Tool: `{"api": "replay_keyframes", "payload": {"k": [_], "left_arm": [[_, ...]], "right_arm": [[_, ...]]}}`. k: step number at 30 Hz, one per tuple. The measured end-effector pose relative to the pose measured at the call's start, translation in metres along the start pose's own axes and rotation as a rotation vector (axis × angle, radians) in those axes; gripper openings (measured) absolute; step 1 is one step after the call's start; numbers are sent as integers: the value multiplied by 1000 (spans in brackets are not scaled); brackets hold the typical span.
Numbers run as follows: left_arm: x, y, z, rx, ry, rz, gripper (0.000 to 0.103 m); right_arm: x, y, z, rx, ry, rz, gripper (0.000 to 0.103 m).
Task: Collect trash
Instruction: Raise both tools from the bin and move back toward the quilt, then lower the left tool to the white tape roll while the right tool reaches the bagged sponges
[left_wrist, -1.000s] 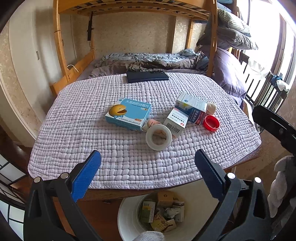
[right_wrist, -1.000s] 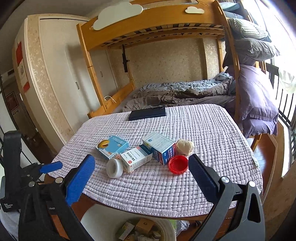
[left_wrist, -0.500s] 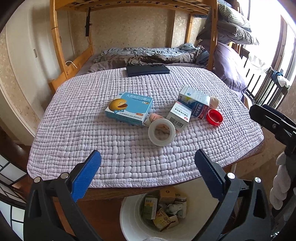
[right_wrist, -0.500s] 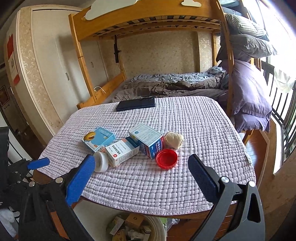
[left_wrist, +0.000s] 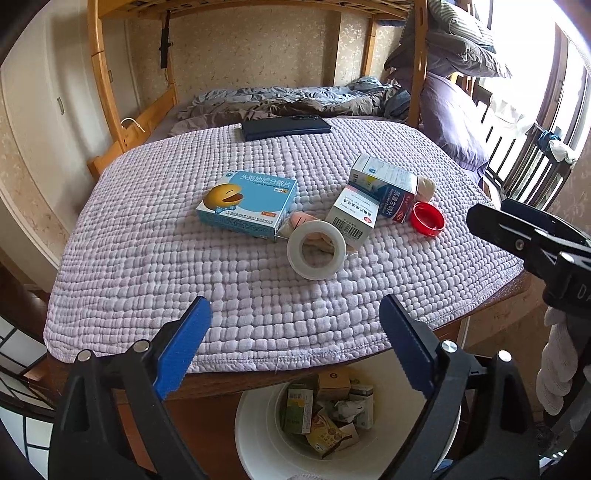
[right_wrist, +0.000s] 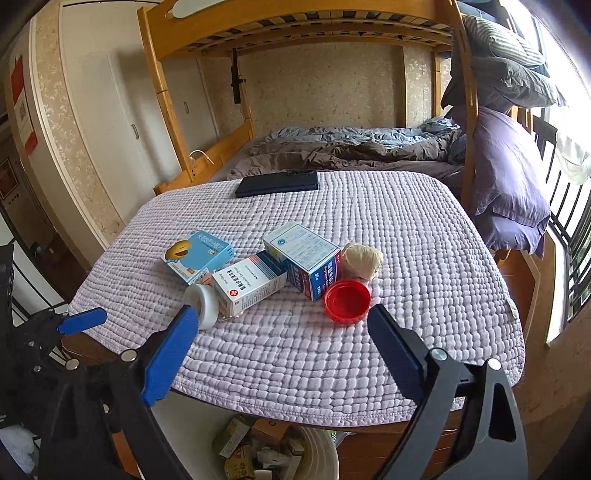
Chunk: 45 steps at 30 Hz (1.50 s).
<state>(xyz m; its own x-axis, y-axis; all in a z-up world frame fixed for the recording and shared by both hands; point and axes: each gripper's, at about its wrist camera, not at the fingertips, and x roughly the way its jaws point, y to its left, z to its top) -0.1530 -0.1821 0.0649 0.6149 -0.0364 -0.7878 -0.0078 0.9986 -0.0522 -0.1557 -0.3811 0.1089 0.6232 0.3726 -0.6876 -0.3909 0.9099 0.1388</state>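
Observation:
On the quilted table (left_wrist: 147, 266) (right_wrist: 424, 258) lies a cluster of trash: a blue box with a yellow cartoon face (left_wrist: 247, 205) (right_wrist: 197, 255), a roll of white tape (left_wrist: 316, 250) (right_wrist: 202, 305), two white medicine boxes (left_wrist: 354, 218) (right_wrist: 249, 282) (left_wrist: 384, 184) (right_wrist: 303, 254), a red cap (left_wrist: 428, 218) (right_wrist: 347, 301) and a beige wad (right_wrist: 360, 260). My left gripper (left_wrist: 295, 343) hovers over the table's near edge, jaws closing with nothing between them. My right gripper (right_wrist: 279, 347) hangs just short of the red cap, jaws also closing on nothing.
A white bin (left_wrist: 266, 446) (right_wrist: 325, 458) holding several discarded boxes stands on the floor below the table's near edge. A dark phone (left_wrist: 286, 127) (right_wrist: 277, 183) lies at the table's far side. Behind stands a wooden bunk bed (right_wrist: 162, 85) with rumpled bedding.
Both grippers' jaws have narrowed a little. The right gripper has dropped and come nearer the trash cluster; the left view has closed in slightly on the table.

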Motion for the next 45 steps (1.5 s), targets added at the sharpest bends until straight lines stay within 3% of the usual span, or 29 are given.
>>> {"api": "replay_keyframes", "payload": {"k": [3, 13, 21, 26, 32, 37, 45], "left_arm": [[4, 5, 1, -26, 15, -23, 87], [12, 11, 8, -35, 38, -42, 85], [17, 16, 12, 1, 51, -44, 85], [25, 13, 15, 71, 53, -62, 85], [44, 13, 21, 92, 114, -188, 71], [70, 22, 31, 53, 183, -281, 70], [91, 8, 44, 147, 203, -262, 70]], "right_arm": [[3, 4, -4, -30, 9, -4, 90], [12, 16, -25, -140, 51, 2, 89], [20, 8, -19, -87, 78, 48, 88], [47, 7, -13, -40, 156, 64, 77], [81, 28, -24, -138, 221, 66, 67], [100, 40, -31, -249, 215, 77, 67], [112, 60, -22, -426, 181, 61, 67]]}}
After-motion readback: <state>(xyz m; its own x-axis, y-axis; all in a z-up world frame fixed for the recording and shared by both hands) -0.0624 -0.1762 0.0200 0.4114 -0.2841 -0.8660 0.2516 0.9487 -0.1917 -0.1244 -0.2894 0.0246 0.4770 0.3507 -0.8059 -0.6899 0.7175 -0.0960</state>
